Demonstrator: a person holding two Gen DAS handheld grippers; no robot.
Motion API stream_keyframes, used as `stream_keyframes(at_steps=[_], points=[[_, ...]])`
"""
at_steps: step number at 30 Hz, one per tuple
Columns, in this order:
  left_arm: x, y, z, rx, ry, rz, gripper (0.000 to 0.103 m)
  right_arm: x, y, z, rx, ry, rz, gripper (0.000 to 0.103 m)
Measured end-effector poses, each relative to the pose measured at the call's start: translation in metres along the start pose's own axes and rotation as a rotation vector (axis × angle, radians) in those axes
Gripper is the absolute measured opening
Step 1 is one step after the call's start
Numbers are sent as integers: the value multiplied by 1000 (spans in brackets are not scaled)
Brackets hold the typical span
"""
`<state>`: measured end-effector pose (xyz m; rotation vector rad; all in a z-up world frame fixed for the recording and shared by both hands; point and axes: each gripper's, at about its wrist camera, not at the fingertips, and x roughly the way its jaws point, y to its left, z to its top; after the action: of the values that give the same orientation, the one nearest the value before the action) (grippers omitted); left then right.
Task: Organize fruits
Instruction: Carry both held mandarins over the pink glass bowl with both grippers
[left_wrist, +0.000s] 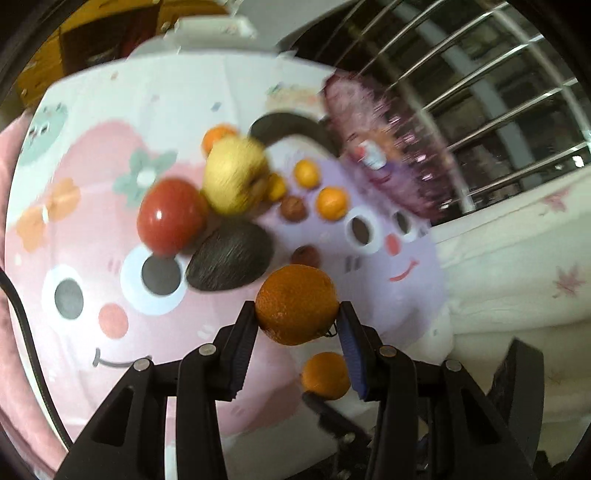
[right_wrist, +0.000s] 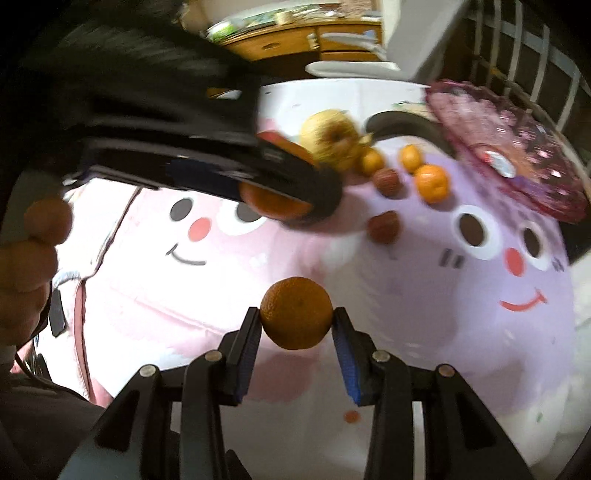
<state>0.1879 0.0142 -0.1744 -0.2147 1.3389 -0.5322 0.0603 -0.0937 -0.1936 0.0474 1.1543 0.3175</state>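
Observation:
My left gripper (left_wrist: 297, 314) is shut on an orange (left_wrist: 297, 304) and holds it above the cartoon cloth; it also shows in the right wrist view (right_wrist: 280, 199), blurred. My right gripper (right_wrist: 295, 319) is shut on a second orange (right_wrist: 296, 313), which shows low in the left wrist view (left_wrist: 325, 374). On the cloth lie a red tomato (left_wrist: 170, 216), a yellow apple (left_wrist: 236, 175), a dark avocado (left_wrist: 231, 256), small oranges (left_wrist: 332, 203) and brown round fruits (left_wrist: 293, 208). A purple glass plate (left_wrist: 388, 147) stands at the back right.
A black curved object (left_wrist: 291, 125) lies behind the fruits. A metal rail fence (left_wrist: 498, 92) runs along the right. A white cloth with leaf prints (left_wrist: 517, 258) lies at the right. A wooden desk (right_wrist: 295, 40) stands at the back.

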Motion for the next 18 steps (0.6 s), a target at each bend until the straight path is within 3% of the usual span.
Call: stream_keyframes(at_steps=[9,18], points=[[-22,-38,-3,76,-99,-90,42,-47,-60,14,147,-61,-90,40],[-16,-76,3,62,-174,-57,42,-81,-134,40,228,-109,-88,40]])
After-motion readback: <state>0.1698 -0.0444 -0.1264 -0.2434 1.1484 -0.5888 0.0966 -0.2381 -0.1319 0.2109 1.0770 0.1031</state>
